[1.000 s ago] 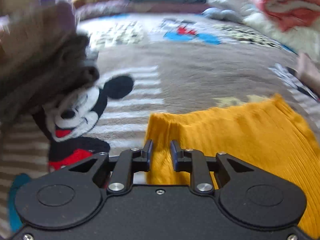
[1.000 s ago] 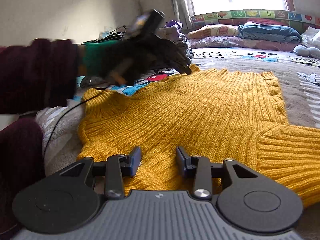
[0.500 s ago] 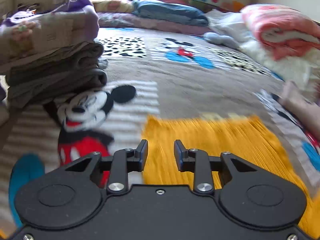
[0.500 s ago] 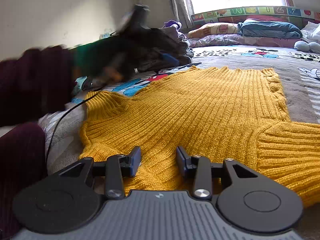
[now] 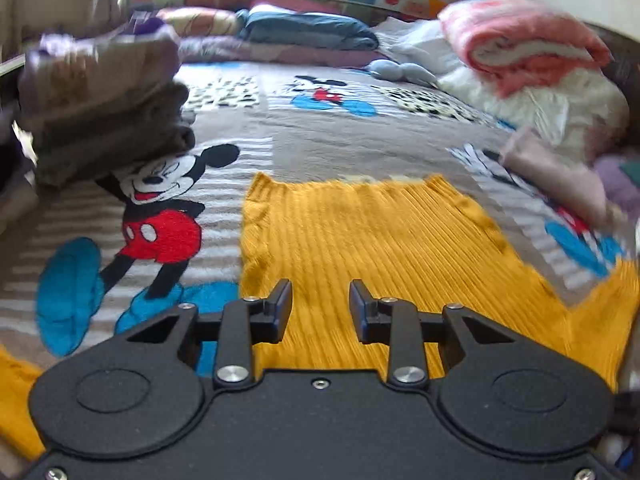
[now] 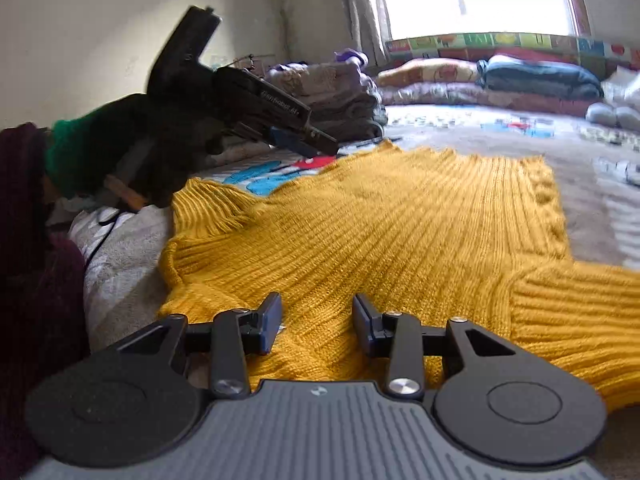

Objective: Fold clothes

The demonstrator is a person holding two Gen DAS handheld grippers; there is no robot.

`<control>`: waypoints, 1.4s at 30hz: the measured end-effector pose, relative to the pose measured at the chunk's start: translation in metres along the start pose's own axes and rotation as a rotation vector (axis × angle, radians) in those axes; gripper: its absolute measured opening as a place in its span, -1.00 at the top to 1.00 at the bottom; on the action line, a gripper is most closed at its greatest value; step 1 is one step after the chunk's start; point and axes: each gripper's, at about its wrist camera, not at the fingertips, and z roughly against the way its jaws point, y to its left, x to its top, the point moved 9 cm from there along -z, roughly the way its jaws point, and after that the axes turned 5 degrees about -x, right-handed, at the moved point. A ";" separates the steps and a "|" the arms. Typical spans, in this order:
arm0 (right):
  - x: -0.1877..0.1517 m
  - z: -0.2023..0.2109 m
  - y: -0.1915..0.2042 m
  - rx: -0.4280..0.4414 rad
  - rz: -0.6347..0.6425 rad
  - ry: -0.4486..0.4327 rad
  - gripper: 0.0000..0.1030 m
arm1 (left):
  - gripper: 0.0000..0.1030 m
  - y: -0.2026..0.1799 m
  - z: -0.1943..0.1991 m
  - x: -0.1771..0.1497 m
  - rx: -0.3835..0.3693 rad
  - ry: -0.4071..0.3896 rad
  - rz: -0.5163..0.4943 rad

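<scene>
Two hand-held grippers over yellow sweater (image 6: 400,232) spread flat on bed (image 5: 360,148).
Left hand-held gripper (image 5: 320,306) and right hand-held gripper (image 6: 316,322) both released, empty; folded clothes stack (image 5: 104,112) at ten o'clock.

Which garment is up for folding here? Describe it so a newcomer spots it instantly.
On the cartoon-mouse blanket covering the bed, look nearest the camera. The mustard-yellow ribbed knit sweater lies spread flat there, the only unfolded garment, unlike the folded stack of clothes behind it.
</scene>
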 end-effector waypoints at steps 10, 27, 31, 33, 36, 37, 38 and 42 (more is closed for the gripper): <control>0.015 0.053 -0.043 -0.270 -0.083 -0.137 0.12 | 0.41 -0.077 0.045 -0.089 -0.130 0.016 -0.032; -0.046 0.139 -0.167 -0.573 -0.661 -0.163 0.10 | 0.22 -0.160 0.047 -0.104 -0.131 0.020 -0.319; -0.066 0.169 -0.197 -0.542 -0.896 -0.269 0.22 | -0.11 -0.193 0.040 -0.092 -0.158 -0.008 -0.373; -0.070 0.177 -0.204 -0.521 -0.954 -0.309 0.21 | -0.14 -0.214 0.030 -0.093 -0.179 0.005 -0.422; -0.076 0.191 -0.216 -0.495 -1.042 -0.369 0.14 | -0.14 -0.251 0.014 -0.096 -0.166 0.007 -0.541; -0.078 0.195 -0.220 -0.488 -1.069 -0.389 0.12 | -0.14 -0.263 0.007 -0.097 -0.161 0.013 -0.571; -0.079 0.202 -0.224 -0.487 -1.090 -0.408 0.09 | -0.14 -0.273 0.000 -0.098 -0.160 0.016 -0.598; -0.088 0.224 -0.242 -0.494 -1.173 -0.482 0.03 | -0.14 -0.315 -0.028 -0.098 -0.129 0.013 -0.724</control>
